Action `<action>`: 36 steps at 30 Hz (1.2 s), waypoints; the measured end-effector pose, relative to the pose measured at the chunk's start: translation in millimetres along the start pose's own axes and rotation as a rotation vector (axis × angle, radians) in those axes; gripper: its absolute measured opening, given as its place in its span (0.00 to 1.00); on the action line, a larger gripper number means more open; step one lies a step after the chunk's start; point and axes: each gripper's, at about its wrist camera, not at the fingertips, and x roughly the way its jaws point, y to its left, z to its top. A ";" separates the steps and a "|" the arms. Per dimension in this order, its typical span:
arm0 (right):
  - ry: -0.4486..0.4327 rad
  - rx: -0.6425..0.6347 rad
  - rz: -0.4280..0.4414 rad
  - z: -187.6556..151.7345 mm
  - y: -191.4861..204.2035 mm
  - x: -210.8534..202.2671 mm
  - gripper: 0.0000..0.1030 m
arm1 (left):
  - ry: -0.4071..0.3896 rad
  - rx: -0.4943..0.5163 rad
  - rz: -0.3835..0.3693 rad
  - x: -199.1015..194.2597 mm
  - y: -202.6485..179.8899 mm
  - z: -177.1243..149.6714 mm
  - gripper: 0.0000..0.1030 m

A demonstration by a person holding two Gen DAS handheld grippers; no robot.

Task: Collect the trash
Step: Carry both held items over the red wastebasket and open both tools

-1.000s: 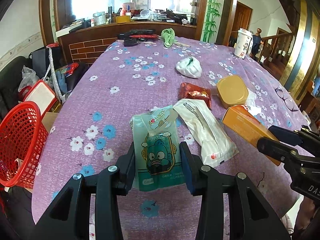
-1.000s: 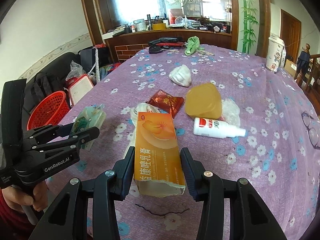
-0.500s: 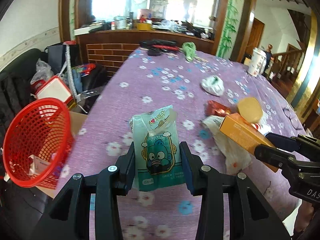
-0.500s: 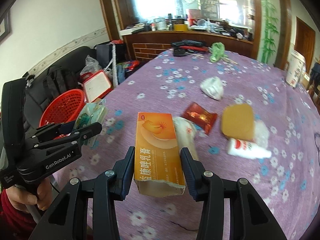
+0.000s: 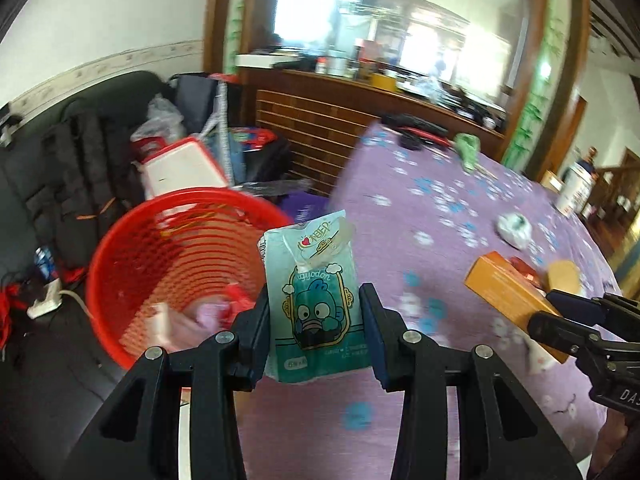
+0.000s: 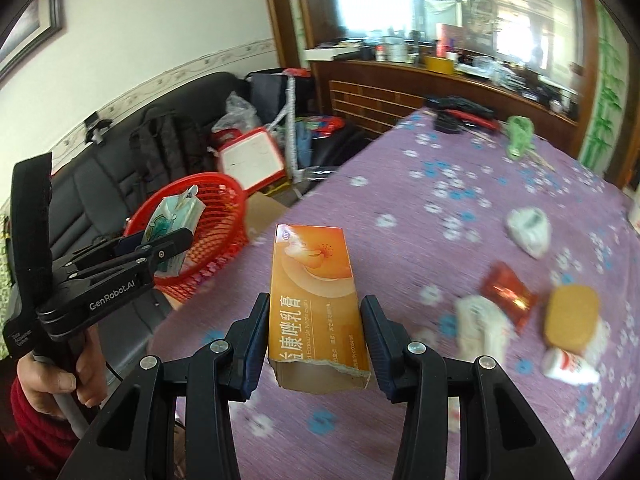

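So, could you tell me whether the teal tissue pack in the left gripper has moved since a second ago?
Yes. The teal tissue pack, clamped in the left gripper, has travelled left off the purple tablecloth to the red basket rim.

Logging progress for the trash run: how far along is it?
Done: the red basket already holds some scraps. In hand: the left gripper holds a teal tissue pack near the basket, and the right gripper holds an orange box. Left on the table: a red packet, a white bag, a white wrapper and a small tube.
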 end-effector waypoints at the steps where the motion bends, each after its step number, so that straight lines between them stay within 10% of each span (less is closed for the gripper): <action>1: 0.006 -0.006 0.015 4.2 6.5 5.5 0.47 | 0.001 -0.019 0.018 0.8 11.7 1.1 0.39; 23: 0.056 0.009 0.163 86.7 85.5 107.1 0.49 | 0.038 -0.173 0.094 18.8 109.1 6.5 0.47; 36: 0.003 0.081 0.109 46.1 22.7 38.9 0.49 | 0.013 -0.113 0.027 7.7 71.1 7.1 0.55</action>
